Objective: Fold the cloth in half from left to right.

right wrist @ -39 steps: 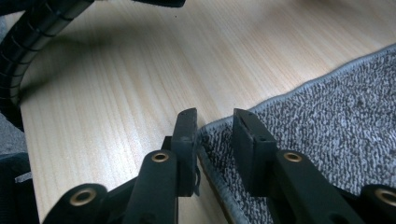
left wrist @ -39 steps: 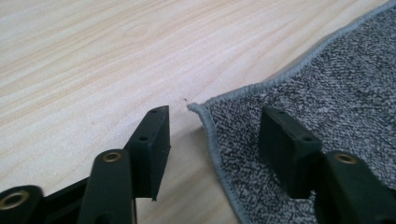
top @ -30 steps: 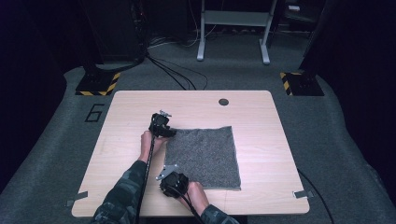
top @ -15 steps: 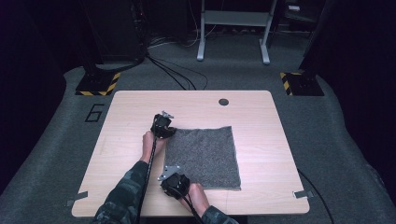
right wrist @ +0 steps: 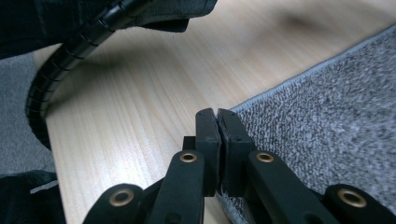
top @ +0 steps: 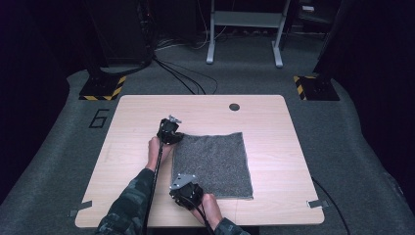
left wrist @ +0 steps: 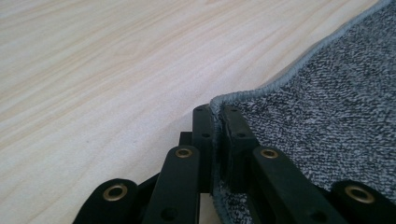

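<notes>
High view: a grey towel [top: 213, 164] lies flat on the wooden table [top: 274, 122], right of the table's middle line. The left tongs [top: 170, 132] sit at the towel's far left corner, the right tongs [top: 185, 190] at its near left corner. Left gripper view has the left tongs [left wrist: 218, 114] clenched on the towel's hem [left wrist: 280, 77], the edge pinched between the jaws. Right gripper view shows the right tongs [right wrist: 217, 116] pressed together, apparently nipping the towel's corner [right wrist: 243, 105]; a black cable [right wrist: 51, 77] curls beyond the towel.

Camouflage sleeve [top: 128, 200], black brass-riveted jaws, ribbed cable [right wrist: 46, 84].
</notes>
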`<state>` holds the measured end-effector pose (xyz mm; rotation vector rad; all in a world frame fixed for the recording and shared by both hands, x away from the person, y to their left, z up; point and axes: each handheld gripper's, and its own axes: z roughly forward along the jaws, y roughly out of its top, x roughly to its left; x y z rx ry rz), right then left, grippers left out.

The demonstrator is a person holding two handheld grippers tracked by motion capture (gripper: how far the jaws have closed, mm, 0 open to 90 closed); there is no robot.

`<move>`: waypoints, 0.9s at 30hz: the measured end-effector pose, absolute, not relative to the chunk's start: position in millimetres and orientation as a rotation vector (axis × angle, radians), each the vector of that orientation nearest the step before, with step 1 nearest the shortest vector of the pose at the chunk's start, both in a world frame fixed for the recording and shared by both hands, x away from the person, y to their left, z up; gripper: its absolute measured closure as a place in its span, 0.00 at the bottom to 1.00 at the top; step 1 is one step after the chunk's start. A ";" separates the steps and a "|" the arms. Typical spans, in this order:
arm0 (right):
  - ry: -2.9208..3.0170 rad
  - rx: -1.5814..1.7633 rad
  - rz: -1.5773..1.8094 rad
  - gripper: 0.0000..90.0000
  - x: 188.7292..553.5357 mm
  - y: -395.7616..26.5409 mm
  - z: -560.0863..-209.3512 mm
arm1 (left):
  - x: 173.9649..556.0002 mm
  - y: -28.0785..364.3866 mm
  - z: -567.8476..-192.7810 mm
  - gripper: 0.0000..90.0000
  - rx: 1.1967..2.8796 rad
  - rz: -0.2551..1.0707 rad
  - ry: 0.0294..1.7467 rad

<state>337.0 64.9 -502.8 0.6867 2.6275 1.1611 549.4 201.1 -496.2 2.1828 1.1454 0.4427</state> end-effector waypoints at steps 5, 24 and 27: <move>2.597 0.684 1.205 0.98 335.2 59.8 -493.7 | 548.8 201.5 -485.6 0.94 2.189 0.464 1.136; 2.532 0.664 1.311 0.98 331.1 55.6 -467.6 | 548.9 204.3 -456.0 0.94 2.207 0.473 1.127; 2.519 0.653 1.322 0.98 330.8 55.5 -463.7 | 549.4 205.6 -451.9 0.94 2.209 0.474 1.131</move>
